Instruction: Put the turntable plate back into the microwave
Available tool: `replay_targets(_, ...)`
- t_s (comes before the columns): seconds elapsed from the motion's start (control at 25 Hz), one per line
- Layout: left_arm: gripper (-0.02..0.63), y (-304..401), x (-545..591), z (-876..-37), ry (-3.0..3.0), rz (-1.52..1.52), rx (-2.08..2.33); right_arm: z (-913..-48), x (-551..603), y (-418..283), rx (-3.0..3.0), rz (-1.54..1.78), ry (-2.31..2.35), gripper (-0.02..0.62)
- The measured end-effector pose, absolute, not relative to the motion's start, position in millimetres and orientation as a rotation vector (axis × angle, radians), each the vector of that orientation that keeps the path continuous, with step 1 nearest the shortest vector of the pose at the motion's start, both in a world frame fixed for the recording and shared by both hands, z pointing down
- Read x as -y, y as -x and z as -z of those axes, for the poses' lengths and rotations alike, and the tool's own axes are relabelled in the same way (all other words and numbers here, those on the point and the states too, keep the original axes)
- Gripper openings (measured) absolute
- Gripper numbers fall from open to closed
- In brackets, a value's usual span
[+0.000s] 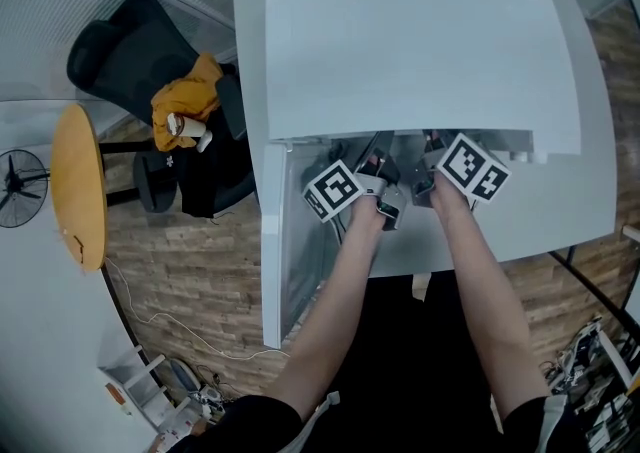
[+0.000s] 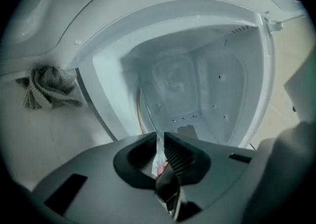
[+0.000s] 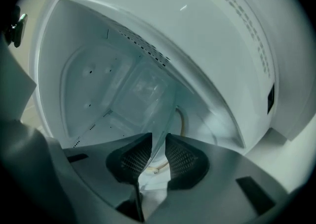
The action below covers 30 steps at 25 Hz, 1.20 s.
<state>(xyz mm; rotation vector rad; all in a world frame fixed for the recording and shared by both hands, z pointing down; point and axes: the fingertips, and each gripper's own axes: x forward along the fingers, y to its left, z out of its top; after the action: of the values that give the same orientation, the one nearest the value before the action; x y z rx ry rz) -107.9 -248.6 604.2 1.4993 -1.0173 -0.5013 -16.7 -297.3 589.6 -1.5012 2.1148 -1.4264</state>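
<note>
The white microwave (image 1: pixel 420 41) stands on a white table, its door (image 1: pixel 290 241) swung open to the left. Both grippers reach into its mouth. The clear glass turntable plate (image 2: pixel 170 87) stands on edge inside the cavity (image 2: pixel 217 84). My left gripper (image 2: pixel 161 141) is shut on the plate's near rim. From the other side the plate (image 3: pixel 143 94) runs between the ribbed pads of my right gripper (image 3: pixel 159 144), which is shut on it. A tan roller ring (image 3: pixel 181 121) lies on the cavity floor. In the head view my left gripper (image 1: pixel 385 203) and right gripper (image 1: pixel 425 186) sit side by side; the plate is hidden there.
A crumpled grey cloth (image 2: pixel 49 89) lies on the table left of the microwave. On the floor to the left are an office chair with an orange garment (image 1: pixel 185 101), a round wooden table (image 1: pixel 78 186) and a fan (image 1: pixel 20 186). Cables trail over the floor.
</note>
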Motion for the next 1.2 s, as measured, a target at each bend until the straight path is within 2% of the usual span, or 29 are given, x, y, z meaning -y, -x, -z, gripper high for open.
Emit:
replay_targets(0.52, 0.014, 114.4, 246.1, -618.2, -1.44, 0.586, 1.028, -610.4, 284.6, 19.9, -2.254, 1.489, 1.653, 0.132)
replay_targets(0.8, 0.014, 117.7, 247.4, -620.0, -1.427, 0.6, 1.04, -611.0, 270.9, 16.1, -2.246, 1.499, 1.665, 0.126)
replay_targets(0.96, 0.012, 118.9, 248.5, -620.4, -1.429, 0.601, 1.051, -613.0, 265.3, 14.0, -2.233, 1.498, 1.682, 0.103)
replay_targets(1.04, 0.013, 119.1, 249.5, -620.9, -1.433, 0.594, 1.055, -614.4, 262.6, 12.8, -2.231, 1.497, 1.688, 0.054)
replay_targets(1.2, 0.014, 120.2, 250.2, -621.0, -1.434, 0.598, 1.055, -616.9, 259.4, 14.2, -2.239, 1.506, 1.674, 0.054)
